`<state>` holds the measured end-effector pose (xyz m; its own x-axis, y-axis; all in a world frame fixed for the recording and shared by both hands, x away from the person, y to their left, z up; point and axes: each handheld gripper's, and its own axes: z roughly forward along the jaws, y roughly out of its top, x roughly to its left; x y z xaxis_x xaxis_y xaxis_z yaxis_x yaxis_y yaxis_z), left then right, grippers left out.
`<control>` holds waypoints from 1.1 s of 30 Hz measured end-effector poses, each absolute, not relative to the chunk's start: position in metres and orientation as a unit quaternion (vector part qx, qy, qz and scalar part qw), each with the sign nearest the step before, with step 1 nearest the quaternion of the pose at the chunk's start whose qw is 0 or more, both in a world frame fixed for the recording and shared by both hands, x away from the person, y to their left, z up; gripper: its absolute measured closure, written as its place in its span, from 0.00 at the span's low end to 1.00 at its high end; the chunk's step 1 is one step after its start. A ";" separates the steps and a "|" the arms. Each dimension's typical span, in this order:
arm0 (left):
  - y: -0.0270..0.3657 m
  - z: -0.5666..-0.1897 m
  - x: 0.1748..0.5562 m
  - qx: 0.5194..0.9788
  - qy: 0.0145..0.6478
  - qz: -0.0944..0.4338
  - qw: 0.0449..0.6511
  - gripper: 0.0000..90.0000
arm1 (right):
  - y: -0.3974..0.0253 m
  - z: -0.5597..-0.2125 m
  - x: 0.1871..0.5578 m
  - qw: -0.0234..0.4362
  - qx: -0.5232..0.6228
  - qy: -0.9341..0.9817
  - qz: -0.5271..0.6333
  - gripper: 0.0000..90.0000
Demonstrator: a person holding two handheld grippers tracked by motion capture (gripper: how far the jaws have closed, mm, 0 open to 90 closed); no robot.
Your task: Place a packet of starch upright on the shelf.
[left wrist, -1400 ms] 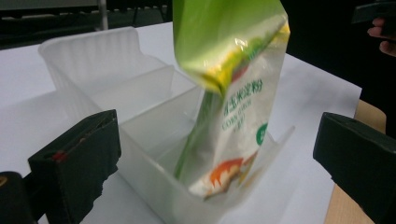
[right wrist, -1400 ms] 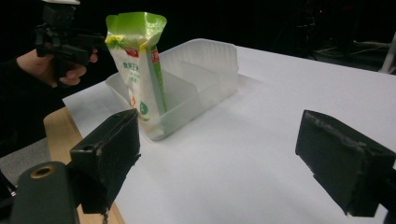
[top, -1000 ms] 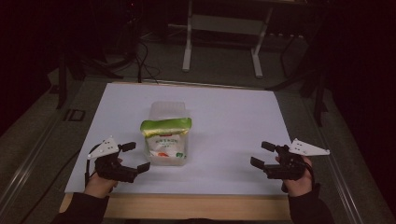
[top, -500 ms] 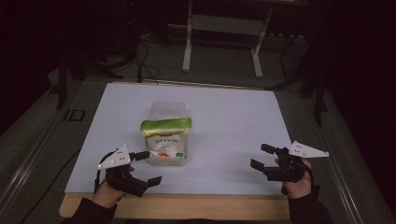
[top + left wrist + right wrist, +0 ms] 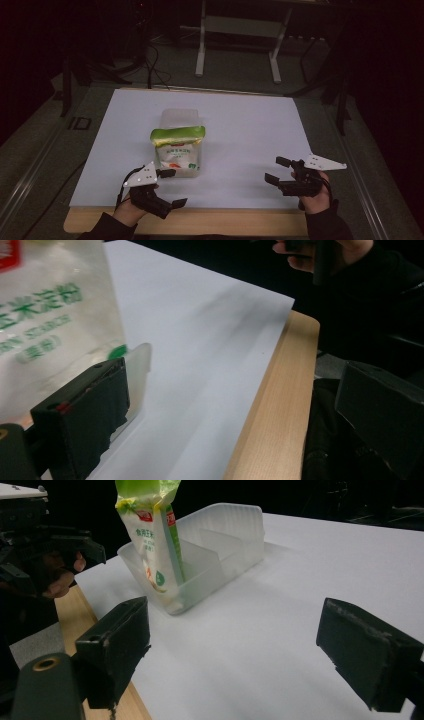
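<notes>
A clear plastic bin [image 5: 180, 119] with dividers stands mid-table on a white sheet [image 5: 250, 135]. Upright in its front compartment is a starch bag [image 5: 178, 150] with a green top. My left gripper [image 5: 173, 188] is open just in front of the bin's near left corner, nothing between its jaws. In the left gripper view one jaw is close beside the bin's corner [image 5: 141, 365], with the bag [image 5: 50, 325] behind the wall. My right gripper [image 5: 278, 170] hovers open and empty at the front right. The right gripper view looks at the bag [image 5: 150, 535] and the bin [image 5: 225, 540].
The wooden table edge [image 5: 225, 222] runs along the front, just under the left gripper. A metal frame stand [image 5: 235, 30] is on the floor beyond the table. Dark floor surrounds the sheet. The other hand with its gripper [image 5: 50, 545] appears left in the right gripper view.
My left gripper has moved right along the front edge toward the bin and turned its jaws rightward. The right gripper, the bag and the bin have stayed put.
</notes>
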<state>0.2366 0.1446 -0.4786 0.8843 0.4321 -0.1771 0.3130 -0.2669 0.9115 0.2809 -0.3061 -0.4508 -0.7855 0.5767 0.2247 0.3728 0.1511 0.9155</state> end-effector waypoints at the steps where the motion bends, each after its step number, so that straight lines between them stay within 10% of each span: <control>1: 0.143 -0.479 0.237 0.795 0.233 0.051 0.558 0.02 | -0.306 -0.451 0.281 0.087 0.316 0.753 0.570 0.15; 33: 0.081 -0.506 0.237 0.813 0.179 0.068 0.550 0.02 | -0.298 -0.462 0.283 0.081 0.308 0.767 0.558 0.15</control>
<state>0.2368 0.0805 -0.5056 0.9266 0.3659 -0.0866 0.2162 -0.3300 0.9189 0.2830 -0.2984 -0.4617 -0.7974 0.5622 0.2195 0.3819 0.1886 0.9047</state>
